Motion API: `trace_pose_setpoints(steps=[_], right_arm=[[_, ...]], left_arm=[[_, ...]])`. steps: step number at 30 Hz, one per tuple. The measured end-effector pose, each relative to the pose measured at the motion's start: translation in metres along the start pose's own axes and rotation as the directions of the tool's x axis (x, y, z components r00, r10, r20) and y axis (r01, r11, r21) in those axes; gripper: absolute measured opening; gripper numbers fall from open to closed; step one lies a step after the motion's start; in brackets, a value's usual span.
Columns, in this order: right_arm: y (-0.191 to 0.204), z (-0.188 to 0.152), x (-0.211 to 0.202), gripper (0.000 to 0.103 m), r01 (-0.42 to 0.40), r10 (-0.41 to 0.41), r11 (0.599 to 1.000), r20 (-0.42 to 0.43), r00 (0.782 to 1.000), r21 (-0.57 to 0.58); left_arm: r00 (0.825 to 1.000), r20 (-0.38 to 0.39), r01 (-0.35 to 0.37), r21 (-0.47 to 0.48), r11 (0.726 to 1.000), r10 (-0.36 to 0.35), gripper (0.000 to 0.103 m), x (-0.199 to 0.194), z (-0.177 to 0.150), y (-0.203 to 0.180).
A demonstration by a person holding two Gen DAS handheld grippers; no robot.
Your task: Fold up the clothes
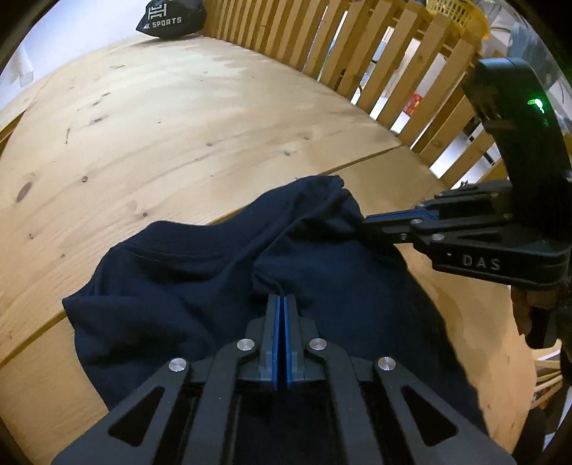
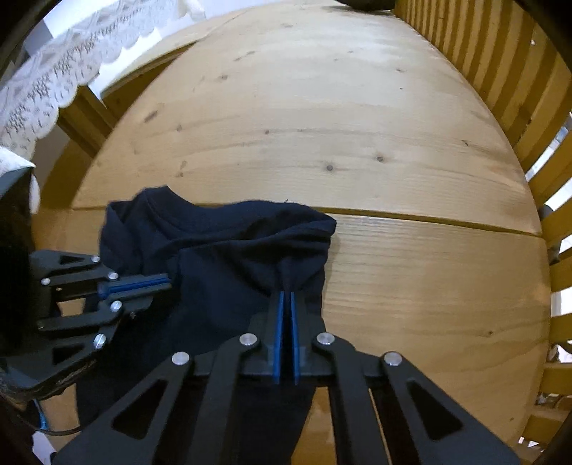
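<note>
A navy blue garment (image 1: 178, 279) lies crumpled on the wooden table (image 1: 161, 118), near its front edge. My left gripper (image 1: 281, 297) is shut, its blue pads pinching a raised fold in the middle of the cloth. My right gripper (image 1: 363, 223) comes in from the right, shut on the garment's right edge. In the right wrist view the garment (image 2: 221, 250) shows its neckline at the upper left. There the cloth gathers into a pinch at my right gripper (image 2: 286, 291), and my left gripper (image 2: 169, 280) grips the cloth from the left. A hand (image 1: 529, 307) holds the right gripper's handle.
A wooden slat railing (image 1: 357, 53) runs along the table's far right side. A black bag marked "K SPORTS" (image 1: 168, 19) sits at the far corner, and a yellow basket (image 1: 457, 14) stands behind the railing. White lace cloth (image 2: 53, 78) hangs beyond the left edge. A seam (image 2: 429, 220) crosses the tabletop.
</note>
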State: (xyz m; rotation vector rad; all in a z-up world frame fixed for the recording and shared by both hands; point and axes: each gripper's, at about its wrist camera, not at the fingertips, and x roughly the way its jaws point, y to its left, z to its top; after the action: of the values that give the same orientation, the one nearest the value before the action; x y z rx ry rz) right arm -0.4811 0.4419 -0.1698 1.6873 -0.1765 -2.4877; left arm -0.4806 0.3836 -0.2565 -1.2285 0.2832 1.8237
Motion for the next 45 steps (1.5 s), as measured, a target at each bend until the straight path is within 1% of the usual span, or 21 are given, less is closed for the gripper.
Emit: trace_pose_setpoints(steps=[2,5,6,10,12,15,17,18,23,25,26,28,29,31,32,34,37,39,42,43,45], right_arm=[[-0.002,-0.001,-0.007,0.004,-0.007,0.007,1.0,0.012,1.0,0.002],[-0.007,-0.003,-0.017,0.004,-0.011,0.011,1.0,0.031,0.999,0.004],[-0.01,-0.003,-0.016,0.004,-0.001,0.001,1.0,0.031,1.0,0.005],[-0.022,0.0,0.0,0.006,0.069,-0.07,0.997,0.008,0.998,0.026],[-0.028,0.0,0.001,0.007,0.087,-0.087,0.995,0.005,0.996,0.047],[-0.035,-0.004,-0.012,0.009,0.013,-0.018,0.995,0.045,0.999,0.095],[-0.03,-0.01,-0.02,0.023,-0.031,0.026,0.996,0.056,0.998,0.083],[-0.026,-0.014,-0.02,0.024,-0.038,0.035,0.997,0.048,0.998,0.065],[-0.01,-0.034,-0.003,0.024,-0.049,0.05,0.998,-0.046,0.998,0.025],[-0.007,-0.042,-0.003,0.024,-0.046,0.047,0.999,-0.051,0.998,0.014],[-0.006,-0.043,-0.003,0.021,-0.046,0.046,0.999,-0.044,0.998,0.005],[-0.006,-0.044,-0.003,0.002,-0.06,0.06,0.998,-0.064,0.996,0.006],[-0.007,-0.044,-0.003,0.002,-0.053,0.053,0.999,-0.069,0.996,0.002],[-0.012,-0.044,-0.011,0.002,0.018,-0.019,1.0,-0.049,0.999,-0.022],[-0.016,-0.045,-0.015,0.002,0.048,-0.049,0.999,-0.038,0.998,-0.016],[-0.025,-0.046,-0.022,0.002,0.082,-0.081,0.997,-0.015,0.997,0.006],[-0.025,-0.032,-0.034,0.003,0.015,-0.018,0.999,0.064,0.998,0.046],[-0.015,-0.017,-0.031,0.003,-0.07,0.067,0.997,0.091,0.994,0.028],[-0.003,0.0,-0.005,0.003,-0.109,0.109,0.994,0.032,0.994,0.013],[-0.002,0.005,0.004,0.003,-0.07,0.07,0.998,0.014,0.997,0.006],[-0.007,0.012,0.015,0.0,0.068,-0.068,0.998,-0.001,0.998,0.001]], left_arm=[[0.999,0.037,0.026,-0.003,1.0,-0.026,0.002,-0.011,0.001,-0.003],[0.988,0.102,0.115,-0.023,0.993,-0.112,0.001,-0.028,0.007,-0.008],[0.988,0.107,0.119,-0.025,0.993,-0.115,0.002,-0.027,0.009,-0.008],[1.0,0.011,0.019,-0.069,0.997,-0.018,0.002,0.009,0.012,0.006],[0.999,0.026,0.021,-0.079,0.997,-0.019,0.002,0.01,0.008,0.009],[1.0,0.022,0.008,-0.057,0.998,-0.007,0.002,0.007,0.008,0.007],[1.0,0.028,0.014,-0.065,0.998,-0.012,0.002,0.005,0.005,0.01],[0.999,0.031,0.018,-0.071,0.997,-0.016,0.002,0.004,0.004,0.011],[1.0,0.027,0.014,-0.071,0.997,-0.012,0.002,0.005,0.002,0.008],[1.0,0.026,0.011,-0.066,0.998,-0.009,0.002,0.003,0.002,0.007],[0.999,0.029,0.018,-0.072,0.997,-0.016,0.002,0.001,0.003,0.007],[0.999,0.035,0.032,-0.082,0.996,-0.03,0.002,-0.001,0.004,0.007],[0.998,0.05,0.052,-0.087,0.995,-0.048,0.002,-0.004,0.004,0.006],[0.987,0.122,0.115,-0.087,0.99,-0.104,0.002,-0.013,0.007,0.003],[0.987,0.136,0.09,-0.072,0.993,-0.08,0.002,-0.016,0.008,0.0],[0.996,0.089,0.021,-0.047,0.999,-0.017,0.002,-0.007,0.009,-0.002],[0.997,0.078,0.027,-0.055,0.998,-0.023,0.002,-0.005,0.002,0.003],[0.996,0.079,0.036,-0.069,0.997,-0.031,0.002,-0.006,0.001,0.007],[0.997,0.07,0.035,-0.074,0.997,-0.03,0.002,-0.003,0.001,0.008],[0.997,0.069,0.037,-0.075,0.996,-0.032,0.002,-0.002,0.001,0.006],[0.998,0.06,0.03,-0.063,0.998,-0.026,0.002,0.001,0.001,0.004]])
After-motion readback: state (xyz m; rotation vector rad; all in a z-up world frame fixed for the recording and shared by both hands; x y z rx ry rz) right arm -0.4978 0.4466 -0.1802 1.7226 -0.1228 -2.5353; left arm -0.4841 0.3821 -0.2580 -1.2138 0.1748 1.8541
